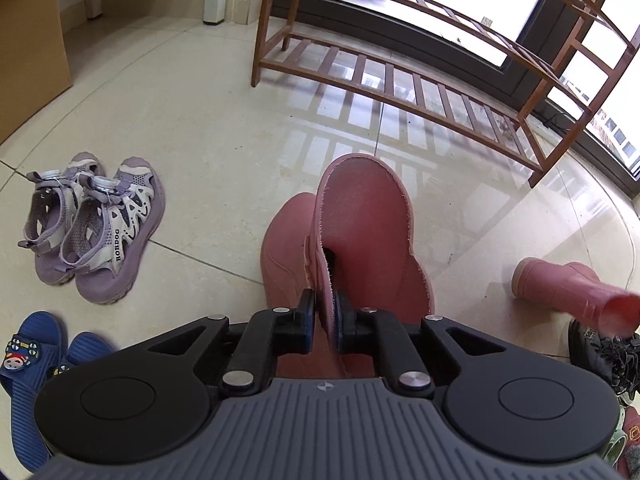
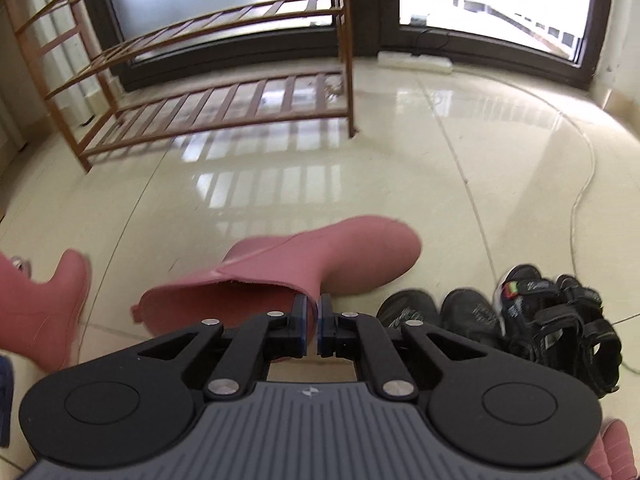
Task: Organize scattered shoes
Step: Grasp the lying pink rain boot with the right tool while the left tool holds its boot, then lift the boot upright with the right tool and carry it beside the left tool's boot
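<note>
Left wrist view: my left gripper (image 1: 326, 312) pinches the rim of one pink boot (image 1: 360, 236), toe toward the shoe rack (image 1: 400, 80) at twelve o'clock. My right gripper (image 2: 314, 320) clamps the other pink boot's (image 2: 320, 260) cuff, ready for shelving as a pair.

The left tool (image 1: 325, 312) pointed steeply downward, its black fingers (image 1: 307, 309) drawn close and pressing from both sides on the thin rim of a pink boot (image 1: 360, 232). The right tool (image 2: 313, 316) was angled downward too, its pads nearly together and pinching the top edge of a second pink boot (image 2: 320, 256) at the corner of its opening. Neither the hands nor the sleeves showed in either view
</note>
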`<state>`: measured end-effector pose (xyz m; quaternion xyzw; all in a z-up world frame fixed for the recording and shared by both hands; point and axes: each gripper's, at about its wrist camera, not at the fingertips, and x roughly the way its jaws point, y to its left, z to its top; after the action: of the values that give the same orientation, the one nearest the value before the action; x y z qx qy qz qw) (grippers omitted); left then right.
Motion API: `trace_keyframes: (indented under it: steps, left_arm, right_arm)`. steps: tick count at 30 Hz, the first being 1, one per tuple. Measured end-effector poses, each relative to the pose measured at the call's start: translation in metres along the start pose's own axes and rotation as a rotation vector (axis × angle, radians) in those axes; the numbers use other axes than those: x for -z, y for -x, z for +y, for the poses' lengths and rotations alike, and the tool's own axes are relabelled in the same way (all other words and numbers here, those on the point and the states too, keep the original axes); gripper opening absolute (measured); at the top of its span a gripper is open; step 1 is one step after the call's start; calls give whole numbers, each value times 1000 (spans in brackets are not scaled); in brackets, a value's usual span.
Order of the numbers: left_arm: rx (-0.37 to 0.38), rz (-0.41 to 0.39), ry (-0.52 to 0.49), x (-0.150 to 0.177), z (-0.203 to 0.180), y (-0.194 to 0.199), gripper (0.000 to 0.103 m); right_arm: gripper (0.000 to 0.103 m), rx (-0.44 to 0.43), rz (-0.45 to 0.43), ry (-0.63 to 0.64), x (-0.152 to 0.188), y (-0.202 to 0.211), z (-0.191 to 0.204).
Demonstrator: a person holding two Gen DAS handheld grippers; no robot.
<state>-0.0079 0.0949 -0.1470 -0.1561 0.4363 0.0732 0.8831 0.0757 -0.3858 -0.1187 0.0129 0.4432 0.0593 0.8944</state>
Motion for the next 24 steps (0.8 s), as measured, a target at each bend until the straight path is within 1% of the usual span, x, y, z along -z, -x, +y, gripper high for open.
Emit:
trace_keyframes:
  steps: [2, 6, 8, 9, 10, 14, 17, 21, 24]
  left_arm:
    - [-4, 0, -7, 0, -1, -1, 12]
    - [-2, 3, 1, -1, 2, -4, 17]
    - [3, 5, 9, -1, 3, -5, 21]
    - [6, 8, 11, 0, 4, -6, 26]
    - [9, 11, 12, 0, 4, -6, 28]
    - [13, 44, 47, 3, 10, -15, 28]
    - [25, 39, 51, 3, 13, -15, 28]
    - [27, 21, 21, 1, 12, -11, 28]
    - [33, 10, 6, -2, 12, -8, 28]
  right_arm:
    - [12, 14, -1, -4, -4, -11, 0]
    - [12, 31, 14, -5, -12, -42, 3]
    - [14, 36, 26, -10, -16, -51, 3]
    - [15, 36, 33, -14, -18, -56, 3]
    - [16, 35, 40, -18, -21, -61, 3]
    - [15, 28, 62, -17, -33, -78, 7]
    - [13, 24, 60, 44, -44, -82, 16]
    - [13, -20, 85, 134, -53, -84, 29]
    - [12, -68, 105, 235, -56, -81, 47]
